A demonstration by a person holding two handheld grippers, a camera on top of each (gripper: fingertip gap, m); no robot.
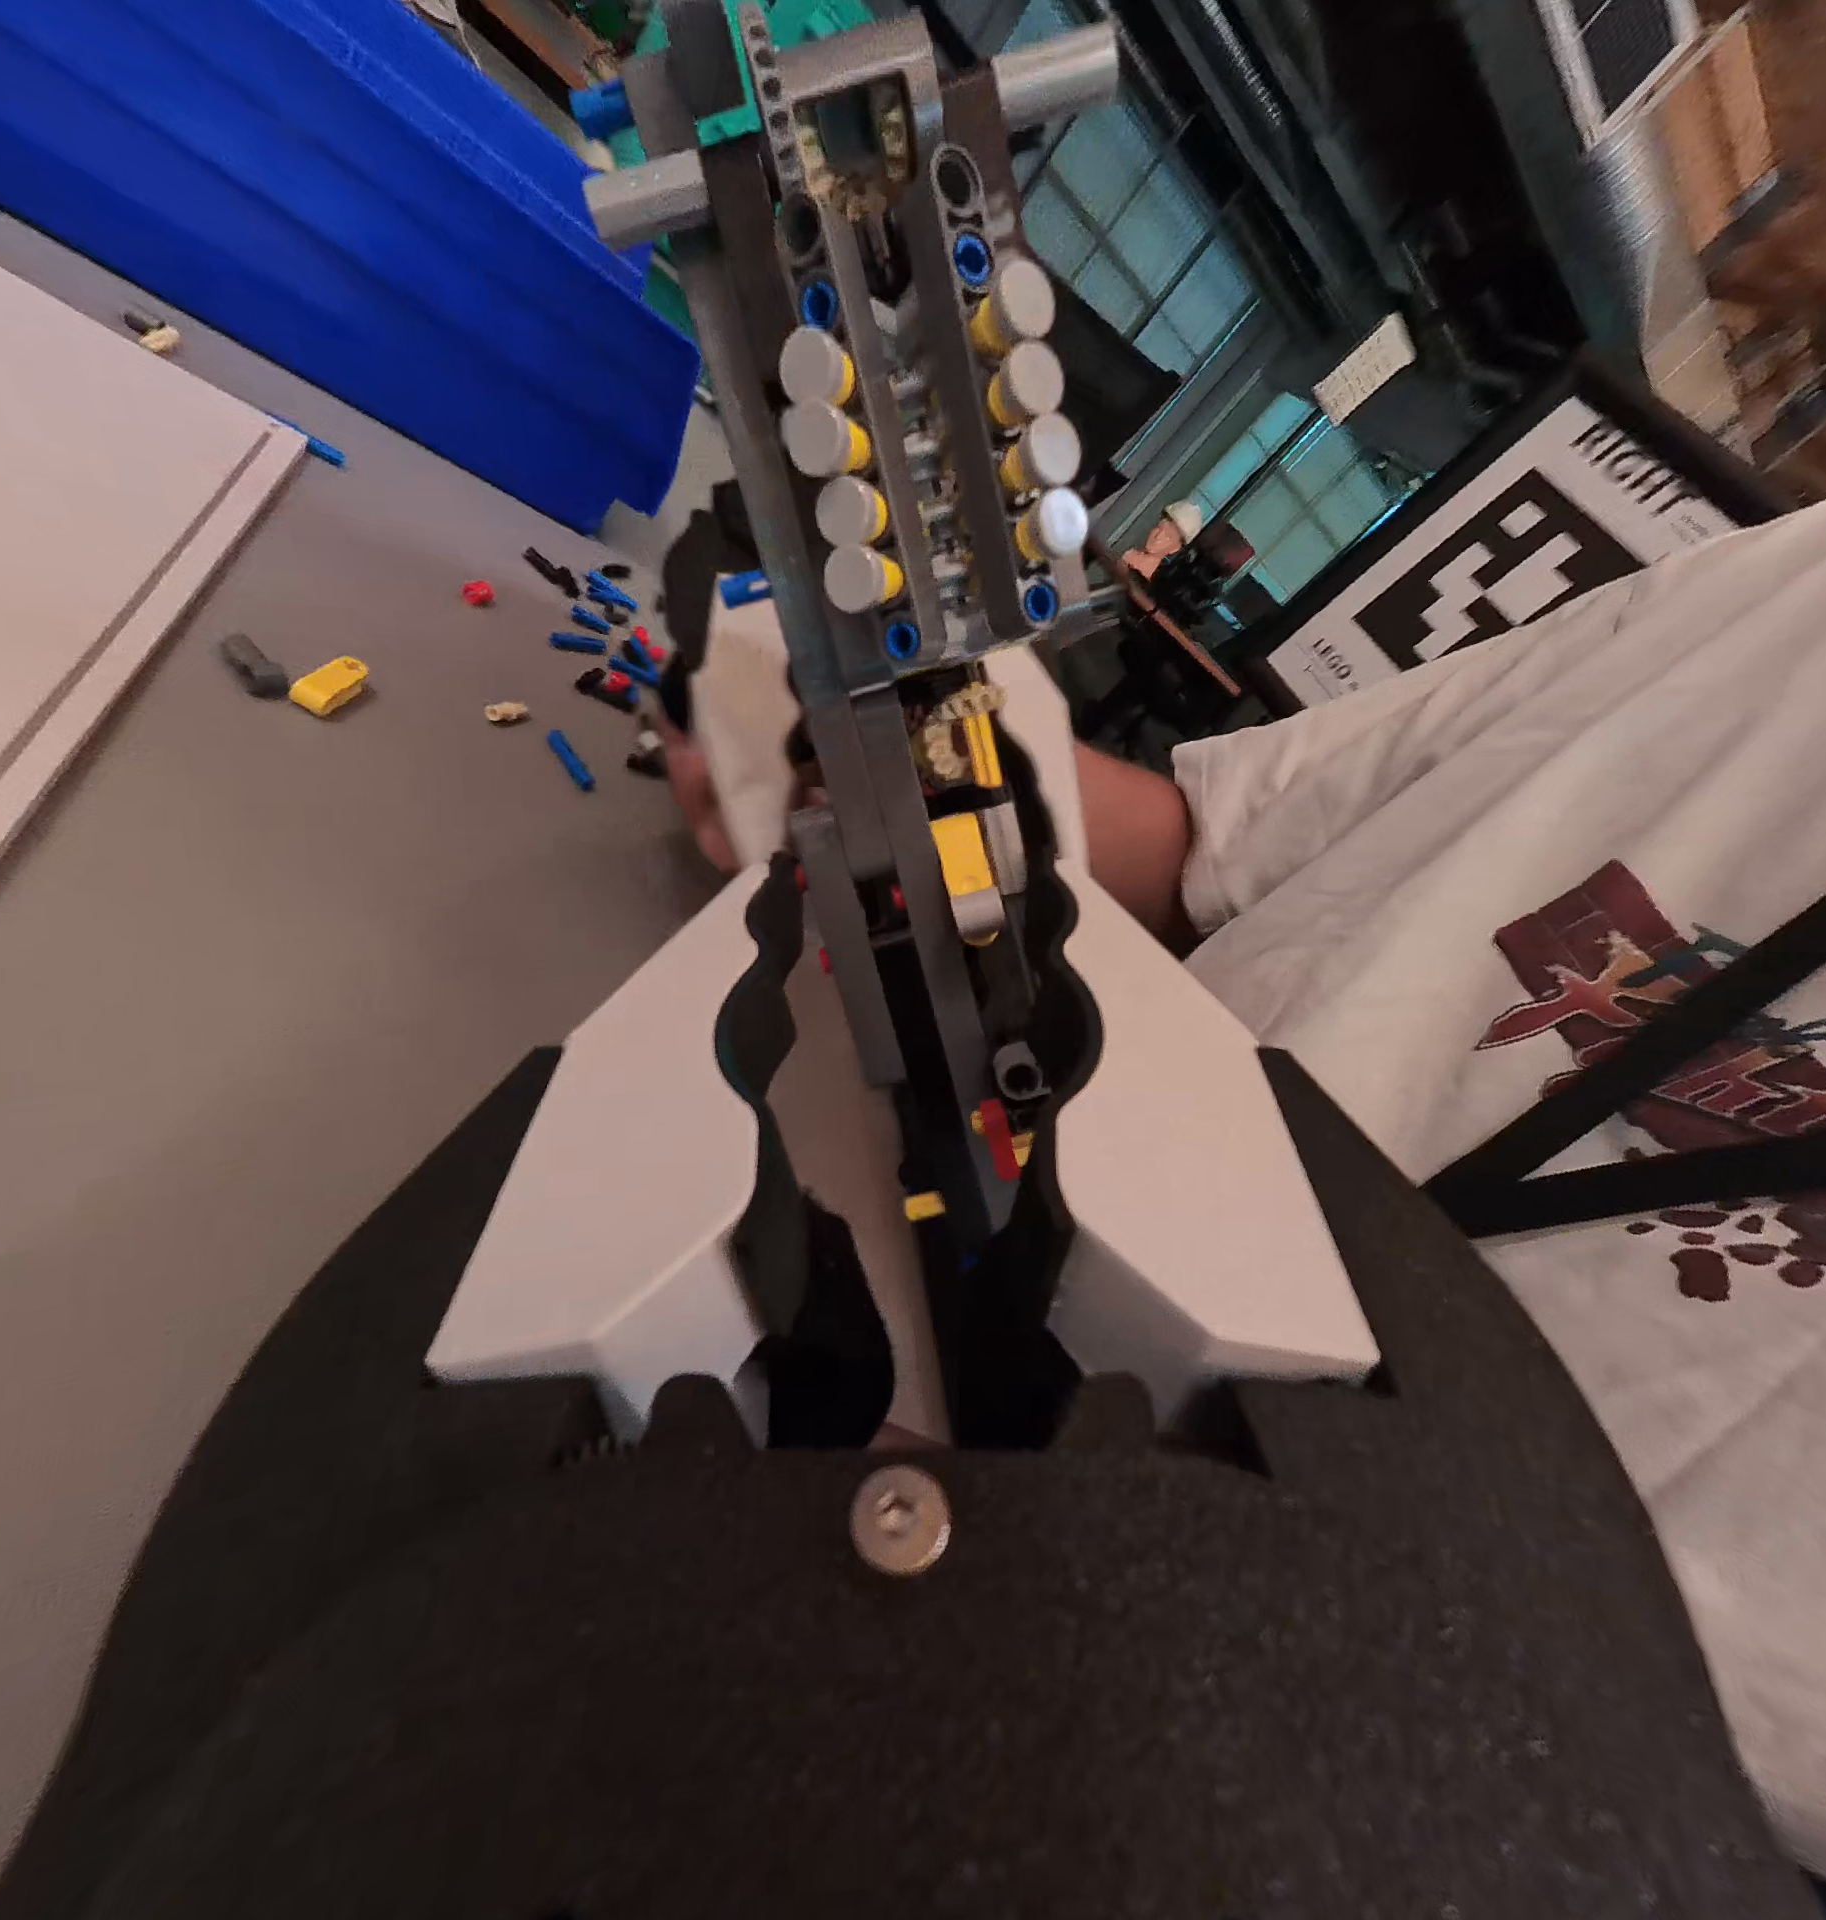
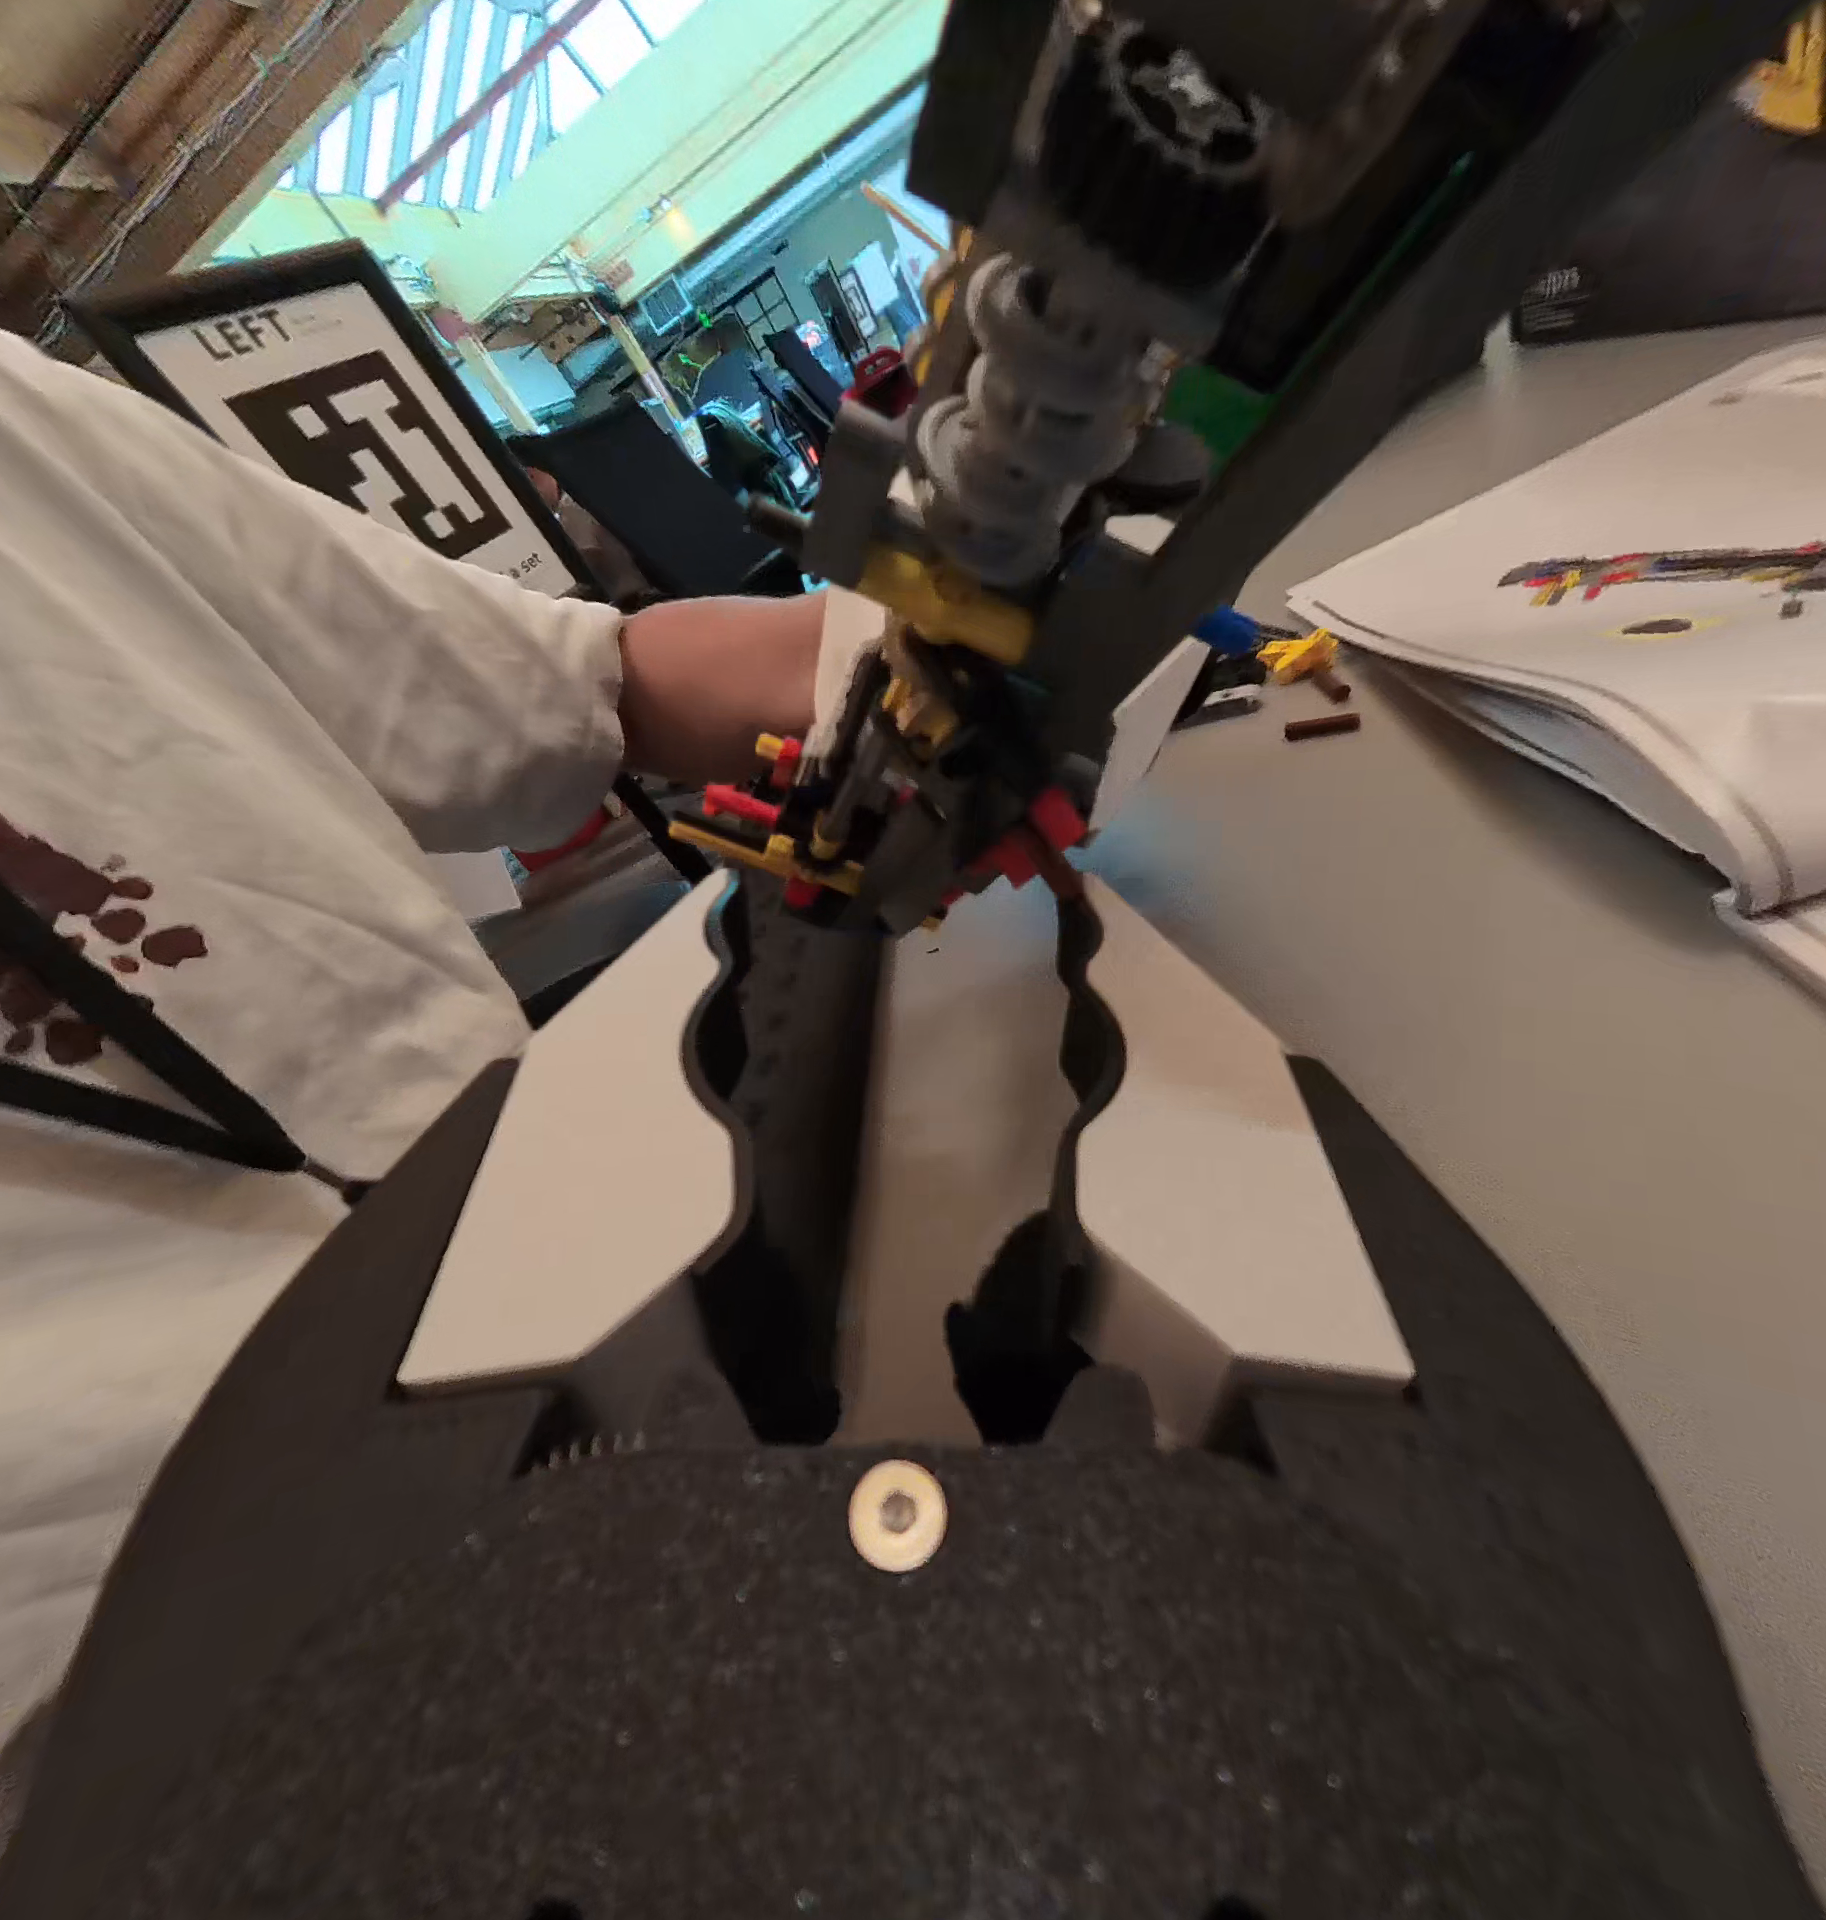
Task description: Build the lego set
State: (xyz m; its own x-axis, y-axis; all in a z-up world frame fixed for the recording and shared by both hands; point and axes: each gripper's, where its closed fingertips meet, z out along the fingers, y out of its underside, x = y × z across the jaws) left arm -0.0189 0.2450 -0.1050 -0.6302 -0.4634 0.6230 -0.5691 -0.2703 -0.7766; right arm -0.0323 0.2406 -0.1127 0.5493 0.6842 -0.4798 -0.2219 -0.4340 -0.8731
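The lego model [image 1: 919,436] is a long grey beam frame with two rows of yellow-and-grey pistons and blue pins. It is held in the air above the grey table [image 1: 265,935]. My left gripper [image 1: 914,883] is shut on its lower end, with the beams running back between the black wavy pads. My right gripper [image 2: 904,894] is shut on the model [image 2: 992,499] from the opposite side, at a cluster of red and yellow parts. One dark beam lies along its left pad. Each view shows the other gripper's white fingers farther up the model.
Several loose lego pieces [image 1: 597,644] and a yellow piece [image 1: 329,686] lie on the table by a blue bin [image 1: 317,208]. An open instruction booklet [image 2: 1615,675] lies at the right, with small parts [image 2: 1293,665] beside it. A person in a white shirt [image 1: 1511,831] stands close. Both grippers' tips are close together, under 4 cm apart.
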